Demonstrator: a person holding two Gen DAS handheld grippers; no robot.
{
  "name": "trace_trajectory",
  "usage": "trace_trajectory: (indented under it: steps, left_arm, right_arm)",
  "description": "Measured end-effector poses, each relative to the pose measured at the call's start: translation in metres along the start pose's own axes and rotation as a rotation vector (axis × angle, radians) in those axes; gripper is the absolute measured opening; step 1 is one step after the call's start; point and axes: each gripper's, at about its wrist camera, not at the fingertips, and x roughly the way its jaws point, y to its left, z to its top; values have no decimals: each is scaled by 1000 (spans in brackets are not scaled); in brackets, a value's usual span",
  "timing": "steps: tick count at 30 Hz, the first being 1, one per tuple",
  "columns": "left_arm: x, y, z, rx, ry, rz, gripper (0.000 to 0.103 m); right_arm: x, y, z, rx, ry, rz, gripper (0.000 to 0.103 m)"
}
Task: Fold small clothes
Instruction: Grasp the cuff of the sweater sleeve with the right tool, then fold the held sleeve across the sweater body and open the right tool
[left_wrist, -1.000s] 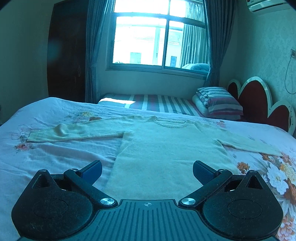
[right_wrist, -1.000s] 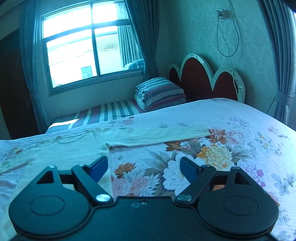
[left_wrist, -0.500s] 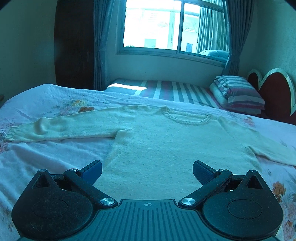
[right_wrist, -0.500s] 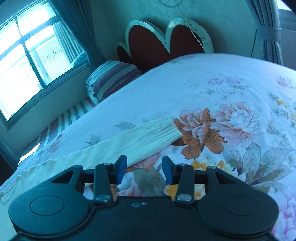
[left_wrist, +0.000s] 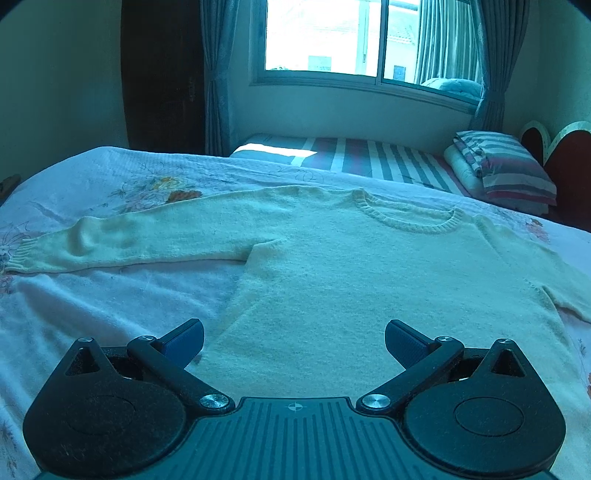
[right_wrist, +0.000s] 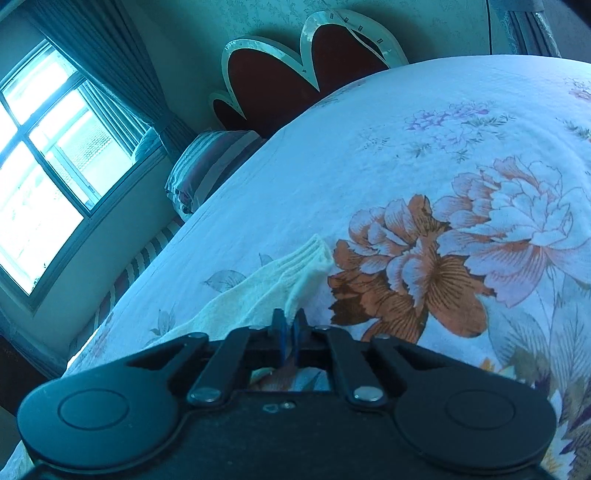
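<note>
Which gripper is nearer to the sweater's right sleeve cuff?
Right. The right gripper pinches the cuff; the left gripper hovers open above the sweater's hem.

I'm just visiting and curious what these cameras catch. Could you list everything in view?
sweater: one, cream, spread flat on the bed
sleeve cuff: one, cream, pinched and lifted off the bedspread
bedspread: one, white with orange flowers, covering the bed
pillow: one, striped, by the headboard
headboard: one, dark red, scalloped
window: one, bright, curtained
left gripper: black, jaws wide apart over the sweater's hem
right gripper: black, jaws closed on the sleeve cuff
</note>
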Motion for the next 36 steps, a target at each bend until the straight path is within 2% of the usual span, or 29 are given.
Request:
trace_trajectory:
  steps: [4, 7, 11, 15, 20, 25, 31, 36]
  left_arm:
    - [-5, 20, -1, 16, 1, 46, 103]
    - [-11, 46, -3, 9, 3, 58, 103]
    - [-13, 85, -5, 9, -1, 82, 103]
    - [-3, 125, -4, -26, 4, 70, 103]
    - [10, 163, 2, -50, -8, 58, 103]
    - [19, 193, 6, -63, -5, 48, 103]
    - [23, 222, 5, -102, 17, 56, 103]
    - [26, 227, 3, -111, 36, 35, 103]
  right_arm:
    - [-1, 17, 2, -48, -21, -47, 5]
    - [-9, 48, 2, -136, -51, -38, 5]
    - [-17, 114, -6, -293, -87, 12, 5]
    - [-27, 188, -32, -406, -73, 80, 5]
    - [-36, 286, -89, -542, -6, 201, 5]
    - [-35, 371, -171, -689, 92, 330, 5]
    - [-32, 423, -248, -740, 190, 396, 5]
    - [-32, 442, -285, -750, 237, 412, 5]
